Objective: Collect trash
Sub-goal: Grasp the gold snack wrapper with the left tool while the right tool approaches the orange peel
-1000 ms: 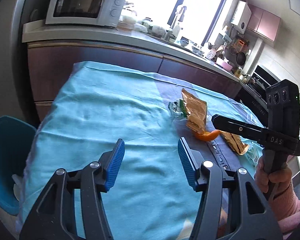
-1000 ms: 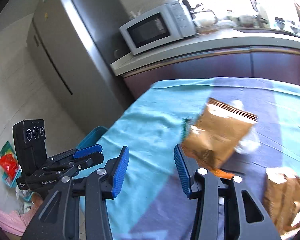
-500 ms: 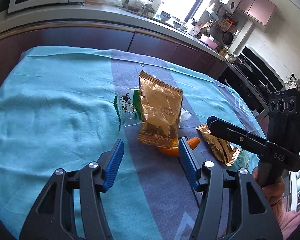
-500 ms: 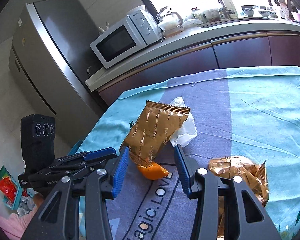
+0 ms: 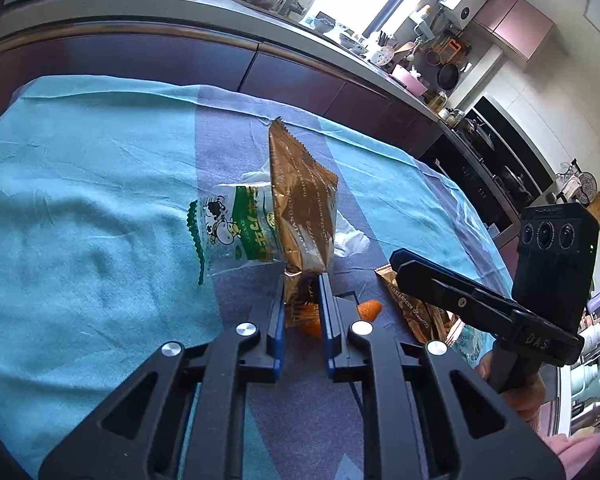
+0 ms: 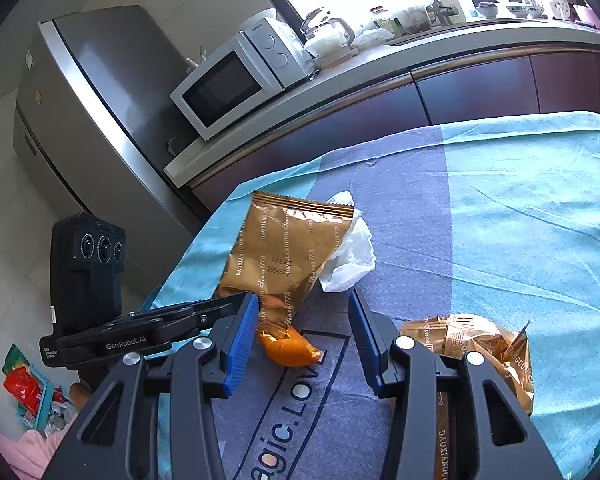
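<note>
A gold snack wrapper (image 5: 304, 208) stands tilted up on the teal and purple tablecloth (image 5: 80, 220). My left gripper (image 5: 302, 300) has its jaws closing on the wrapper's lower edge, which is pinched between the blue pads. A clear green-and-white cow wrapper (image 5: 236, 228) and a white tissue (image 5: 348, 236) lie against the wrapper. An orange peel (image 6: 288, 350) lies just under the wrapper's corner (image 6: 284, 248), between the tips of my open right gripper (image 6: 300, 320). A second, crumpled gold wrapper (image 6: 468, 344) rests to its right. The left gripper (image 6: 228, 306) reaches in from the left there.
A dark kitchen counter (image 6: 380, 64) with a white microwave (image 6: 236, 80) runs behind the table, and a steel fridge (image 6: 92, 120) stands at its left end. On the floor at lower left sits a small bin of coloured trash (image 6: 24, 392). A hand (image 5: 516, 392) holds the right gripper.
My left gripper moved in to the gold wrapper and its jaws went from wide to nearly together on the lower edge. The right gripper came nearer, with the orange peel now between its tips.
</note>
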`<action>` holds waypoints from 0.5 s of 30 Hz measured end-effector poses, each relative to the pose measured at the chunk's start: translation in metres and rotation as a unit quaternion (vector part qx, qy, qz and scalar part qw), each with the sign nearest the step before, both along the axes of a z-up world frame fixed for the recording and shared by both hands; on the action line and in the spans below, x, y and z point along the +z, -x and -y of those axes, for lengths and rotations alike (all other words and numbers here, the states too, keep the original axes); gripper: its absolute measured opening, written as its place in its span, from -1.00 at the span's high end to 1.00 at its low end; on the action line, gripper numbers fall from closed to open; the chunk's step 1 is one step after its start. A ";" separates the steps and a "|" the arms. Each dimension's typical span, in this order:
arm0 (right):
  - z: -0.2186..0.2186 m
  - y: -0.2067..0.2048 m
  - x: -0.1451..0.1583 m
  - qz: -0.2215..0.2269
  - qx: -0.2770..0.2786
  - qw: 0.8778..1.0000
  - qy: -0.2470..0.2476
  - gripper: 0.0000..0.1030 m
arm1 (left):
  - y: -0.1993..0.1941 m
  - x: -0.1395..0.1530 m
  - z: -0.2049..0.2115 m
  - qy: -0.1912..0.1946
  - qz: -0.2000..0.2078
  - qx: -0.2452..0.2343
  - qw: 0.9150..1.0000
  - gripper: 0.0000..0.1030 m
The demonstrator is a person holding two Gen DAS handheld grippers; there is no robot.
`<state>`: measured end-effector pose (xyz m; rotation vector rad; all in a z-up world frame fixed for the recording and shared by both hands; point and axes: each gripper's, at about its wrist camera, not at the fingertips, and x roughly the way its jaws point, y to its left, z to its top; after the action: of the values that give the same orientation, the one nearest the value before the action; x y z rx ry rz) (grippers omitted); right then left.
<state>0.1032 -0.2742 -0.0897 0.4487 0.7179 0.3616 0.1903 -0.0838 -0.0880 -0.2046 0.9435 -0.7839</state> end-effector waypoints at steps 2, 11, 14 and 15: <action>0.000 -0.001 0.000 -0.001 -0.002 1.000 0.000 0.14 | 0.006 0.004 -0.004 0.001 0.011 0.002 1.000 0.77; 0.004 -0.017 -0.007 -0.029 -0.028 0.999 0.011 0.10 | 0.030 0.024 -0.048 0.025 0.032 0.015 0.999 0.79; 0.004 -0.028 -0.010 -0.039 -0.033 0.999 0.013 0.04 | 0.035 0.029 -0.065 0.043 0.030 0.019 0.998 0.86; 0.003 -0.031 -0.010 -0.041 -0.035 0.998 0.016 0.03 | 0.036 0.029 -0.070 0.048 0.028 0.022 0.998 0.86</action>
<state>0.1346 -0.2771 -0.0993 0.4601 0.7849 0.2662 0.1547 -0.0137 -0.0585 -0.2847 0.8465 -0.7913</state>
